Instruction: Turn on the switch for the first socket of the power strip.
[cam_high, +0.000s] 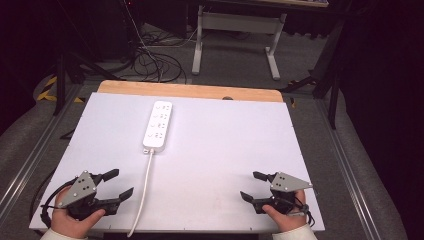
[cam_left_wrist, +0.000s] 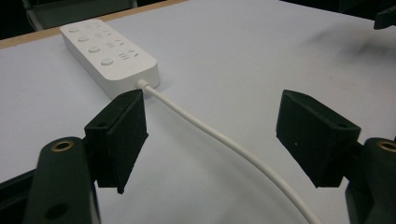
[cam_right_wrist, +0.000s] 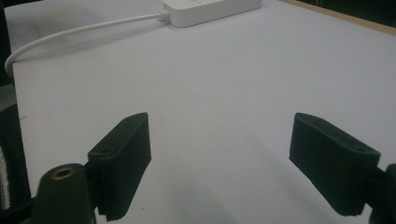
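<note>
Both tools parked at the near edge of the tabletop (cam_high: 250, 120), one per corner, nothing in either. Left tool (cam_high: 117, 186) has its jaws spread wide and empty; in the left gripper view the cable (cam_left_wrist: 219, 137) runs across the tabletop between them, but the pads are clear of it. Right tool (cam_high: 256, 186) is also released, jaws apart over bare white surface, well away from everything. Power strip (cam_high: 158, 125) lies flat, left of centre toward the far edge, long axis pointing away from me, sockets up. Its cable (cam_high: 145, 185) leaves the near end and trails back to the near edge just beside my left tool, so my guess is the left side takes the first reach. Hard to read: socket and button detail on the strip (cam_left_wrist: 109, 56) is too small from above and soft up close. The cable drops off the near edge, so its plug end is cut off. The strip's (cam_right_wrist: 210, 9) far part is cropped in the right gripper view. Beyond the tabletop it's dark: floor cables and a desk frame.
</note>
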